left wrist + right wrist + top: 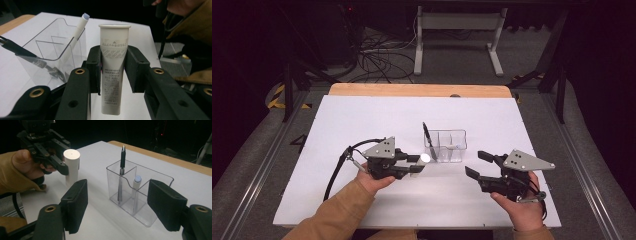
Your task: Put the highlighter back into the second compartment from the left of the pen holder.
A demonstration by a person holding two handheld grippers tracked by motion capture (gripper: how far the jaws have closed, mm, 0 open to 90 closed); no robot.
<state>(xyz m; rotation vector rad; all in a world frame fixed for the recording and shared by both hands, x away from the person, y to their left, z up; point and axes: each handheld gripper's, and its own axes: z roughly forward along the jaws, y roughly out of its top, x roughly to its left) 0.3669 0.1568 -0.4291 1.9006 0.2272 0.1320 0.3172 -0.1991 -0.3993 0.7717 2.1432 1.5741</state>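
White tube, its small grey print too fine to read, is clamped in the left gripper just at nine o'clock of the clear organizer. Right gripper gapes empty.

The left gripper is pointing toward the right gripper, its jaws pressing on a white tube. The right gripper is resting with jaws standing apart, holding nothing; it is probably lying low.
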